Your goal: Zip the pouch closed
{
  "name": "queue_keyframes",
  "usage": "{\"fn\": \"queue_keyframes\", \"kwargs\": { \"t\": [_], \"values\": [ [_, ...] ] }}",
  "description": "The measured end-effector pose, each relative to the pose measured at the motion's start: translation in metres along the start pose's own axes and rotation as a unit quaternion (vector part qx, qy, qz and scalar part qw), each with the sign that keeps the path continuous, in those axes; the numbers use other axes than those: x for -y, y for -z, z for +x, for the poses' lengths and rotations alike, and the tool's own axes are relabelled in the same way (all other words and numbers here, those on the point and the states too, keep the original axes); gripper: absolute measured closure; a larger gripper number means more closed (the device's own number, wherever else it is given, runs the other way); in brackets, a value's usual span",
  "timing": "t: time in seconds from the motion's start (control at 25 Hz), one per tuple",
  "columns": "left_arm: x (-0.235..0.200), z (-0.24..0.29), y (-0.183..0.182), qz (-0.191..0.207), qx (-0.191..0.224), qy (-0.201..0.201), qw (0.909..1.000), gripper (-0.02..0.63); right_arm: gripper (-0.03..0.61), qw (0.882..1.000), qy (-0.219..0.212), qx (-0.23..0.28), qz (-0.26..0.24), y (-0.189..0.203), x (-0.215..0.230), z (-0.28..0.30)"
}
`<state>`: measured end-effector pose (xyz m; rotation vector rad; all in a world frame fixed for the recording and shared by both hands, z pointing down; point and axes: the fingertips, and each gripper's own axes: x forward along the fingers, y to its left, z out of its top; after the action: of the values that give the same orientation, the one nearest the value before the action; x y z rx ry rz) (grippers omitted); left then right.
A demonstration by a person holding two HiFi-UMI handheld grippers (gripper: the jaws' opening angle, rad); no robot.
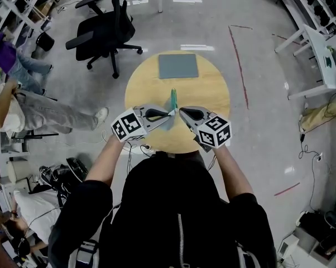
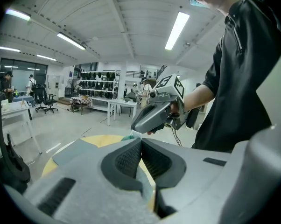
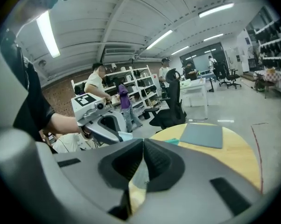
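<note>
Both clenched on the green pouch (image 1: 173, 97), left gripper (image 1: 169, 114) and right gripper (image 1: 181, 111), near the round table's (image 1: 212, 88) six o'clock edge, grey mat (image 1: 178, 66) at twelve, bare wood between.

**Pouch Mostly Out of Sight Above the Round Table**

Above the round table (image 1: 212, 94), the pouch (image 1: 173, 100) showed only as a thin green edge, its zip too small to make out. The right gripper (image 3: 143, 143) hid all but a teal sliver behind its closed jaws, so any pinch stayed unclear. The person (image 1: 179, 205) covered the table's near rim.
</note>
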<state>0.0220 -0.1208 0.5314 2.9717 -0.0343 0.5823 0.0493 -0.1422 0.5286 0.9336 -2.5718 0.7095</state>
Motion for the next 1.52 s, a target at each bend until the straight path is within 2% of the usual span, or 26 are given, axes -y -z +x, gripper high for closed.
{"fn": "queue_keyframes", "kwargs": {
  "t": [0.4, 0.76, 0.92, 1.52],
  "values": [
    [0.006, -0.001, 0.001, 0.008, 0.002, 0.001, 1.0, 0.611, 0.568, 1.0, 0.02, -0.007, -0.003, 0.007, 0.007, 0.001],
    [0.009, -0.011, -0.001, -0.002, 0.024, 0.0, 0.9997, 0.611, 0.568, 0.998, 0.052, -0.021, -0.003, 0.013, 0.019, 0.005],
    [0.007, -0.017, -0.005, -0.013, 0.038, -0.004, 0.9992, 0.611, 0.571, 0.997, 0.072, -0.018, 0.022, 0.016, 0.036, -0.004],
    [0.01, -0.028, -0.016, -0.027, 0.063, 0.003, 0.9976, 0.611, 0.569, 0.99, 0.13, -0.029, 0.043, 0.034, 0.071, -0.02]
  ]
}}
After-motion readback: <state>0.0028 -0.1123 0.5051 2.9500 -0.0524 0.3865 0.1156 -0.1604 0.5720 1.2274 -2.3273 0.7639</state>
